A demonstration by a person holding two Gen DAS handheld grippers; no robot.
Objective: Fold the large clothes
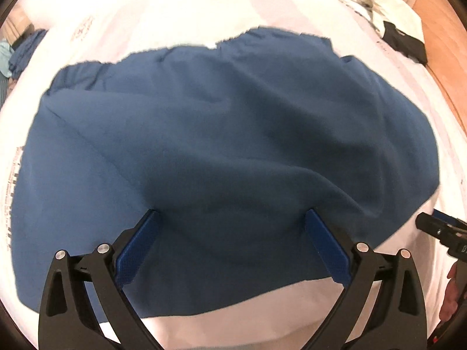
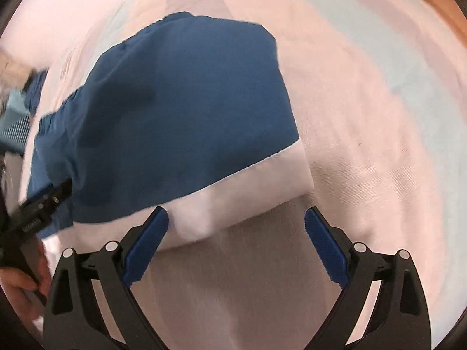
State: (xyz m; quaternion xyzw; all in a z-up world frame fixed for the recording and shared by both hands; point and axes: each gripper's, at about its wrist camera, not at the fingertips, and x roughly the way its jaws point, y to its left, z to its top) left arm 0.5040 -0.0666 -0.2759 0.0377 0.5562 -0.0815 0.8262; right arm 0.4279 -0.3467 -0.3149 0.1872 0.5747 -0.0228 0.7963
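Left wrist view: the left gripper [image 1: 230,245] is held wide open and empty over the near part of the blue garment [image 1: 221,134], which is spread ahead of its fingers on the white bed sheet [image 1: 151,14], presumably for flattening or a new grasp. Right wrist view: the right gripper [image 2: 236,242] is likewise spread apart and holds nothing; the garment's white hem band [image 2: 262,186] is seen just ahead of its fingertips, probably to be pinched for folding.

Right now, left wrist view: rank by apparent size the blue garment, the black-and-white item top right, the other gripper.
1. blue garment
2. black-and-white item
3. right gripper; cropped by frame edge and nearer the camera, so 2 versus 3 is unsure.
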